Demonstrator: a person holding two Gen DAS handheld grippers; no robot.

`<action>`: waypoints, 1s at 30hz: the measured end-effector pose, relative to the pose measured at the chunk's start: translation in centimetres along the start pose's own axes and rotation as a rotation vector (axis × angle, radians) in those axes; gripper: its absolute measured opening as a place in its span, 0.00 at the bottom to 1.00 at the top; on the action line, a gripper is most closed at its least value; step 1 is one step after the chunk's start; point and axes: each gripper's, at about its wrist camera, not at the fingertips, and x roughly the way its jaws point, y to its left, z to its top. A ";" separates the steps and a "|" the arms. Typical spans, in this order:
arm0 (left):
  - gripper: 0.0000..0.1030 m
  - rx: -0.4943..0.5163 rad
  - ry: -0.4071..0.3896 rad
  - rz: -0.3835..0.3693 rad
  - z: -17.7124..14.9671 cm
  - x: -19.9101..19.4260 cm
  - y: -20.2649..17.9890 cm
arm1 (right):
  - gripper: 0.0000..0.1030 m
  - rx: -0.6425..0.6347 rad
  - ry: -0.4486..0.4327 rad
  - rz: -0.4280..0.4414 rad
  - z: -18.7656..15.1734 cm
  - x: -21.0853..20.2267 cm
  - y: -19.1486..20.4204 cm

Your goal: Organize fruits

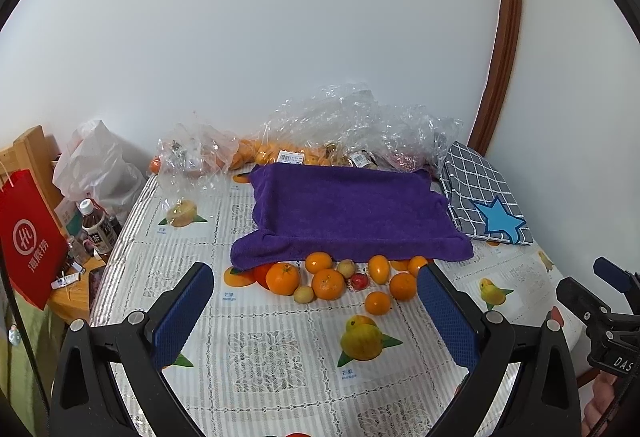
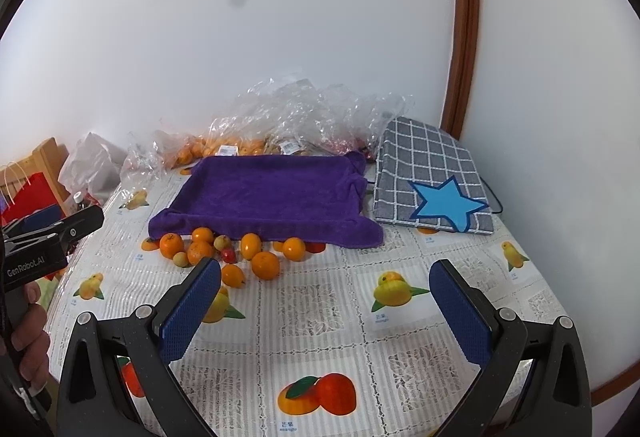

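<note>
Several oranges [image 1: 328,283] and small yellow-green fruits [image 1: 303,294] plus one small red fruit [image 1: 359,280] lie loose on the tablecloth along the front edge of a purple towel-lined tray [image 1: 344,213]. The same pile [image 2: 199,251] and tray [image 2: 272,193] show in the right wrist view. My left gripper [image 1: 316,291] is open and empty, held just in front of the pile. My right gripper [image 2: 326,291] is open and empty, to the right of the fruit. The right gripper also shows at the left view's right edge [image 1: 600,301].
Clear plastic bags of fruit [image 1: 320,133] lie against the wall behind the tray. A grey checked cloth with a blue star [image 1: 486,205] lies to the tray's right. A side table with bottles [image 1: 96,229] and a red bag [image 1: 28,237] stands left of the table.
</note>
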 end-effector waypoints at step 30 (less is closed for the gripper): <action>0.90 -0.110 0.087 0.061 -1.8 8.7 6.0 | 0.83 -0.026 0.027 0.008 -1.3 10.8 -1.0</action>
